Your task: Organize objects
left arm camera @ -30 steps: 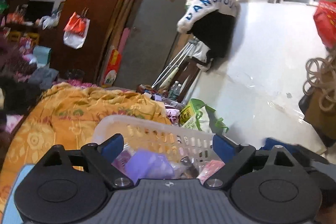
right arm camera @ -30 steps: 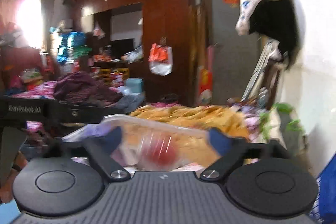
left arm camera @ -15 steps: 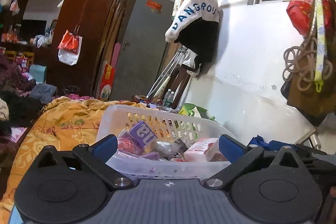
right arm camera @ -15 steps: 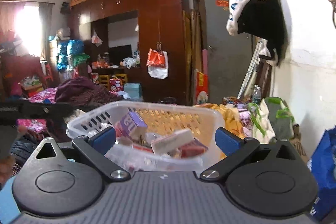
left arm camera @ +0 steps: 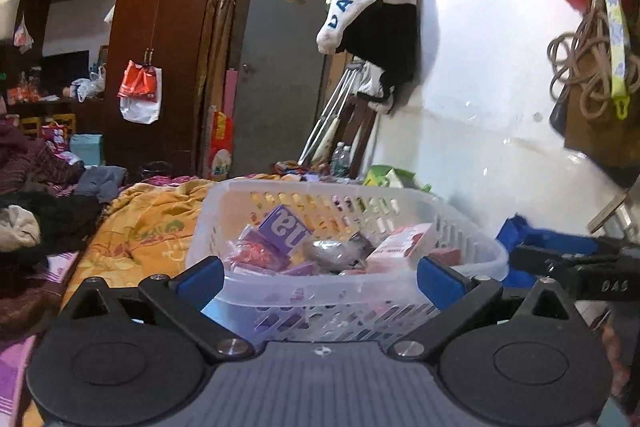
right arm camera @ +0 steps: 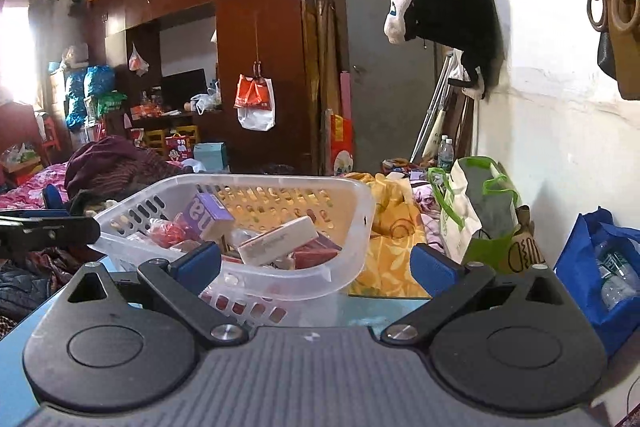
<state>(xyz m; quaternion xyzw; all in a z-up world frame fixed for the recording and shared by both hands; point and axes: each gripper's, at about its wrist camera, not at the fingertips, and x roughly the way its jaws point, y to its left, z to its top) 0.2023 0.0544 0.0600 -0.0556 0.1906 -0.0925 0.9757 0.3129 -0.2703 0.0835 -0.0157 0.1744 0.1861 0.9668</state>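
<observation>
Cluttered bedroom, seen low from both wrist views: a dark wooden wardrobe (right arm camera: 256,39) and grey door (left arm camera: 276,67) are standing behind a white slotted basket (left arm camera: 460,227), which is serving as the landmark. Half a second ago both views were already framing the basket; a second ago the right view was blurred and the left was tilted. Both views are now sitting level and sharp, suggesting the hands are settling in front of the basket.

The basket is resting on a glassy worktop (right arm camera: 376,311), with an orange patterned bedspread (left arm camera: 148,227) beyond it to its left. Inside it are lying a purple box (left arm camera: 282,229), a pale pink-and-white carton (left arm camera: 404,247), a red-wrapped packet (right arm camera: 170,231) and other items too jumbled to identify.

The left gripper (left arm camera: 320,277) is facing the basket's near wall, its blue-padded jaws spread wide with nothing between them. The right gripper (right arm camera: 318,265) is standing toward the basket's right corner, jaws likewise wide apart and empty; the near rim is crossing between them.

Judgement: the goods appear gathered already, and a pick or a shift of the basket looks likely next.
</observation>
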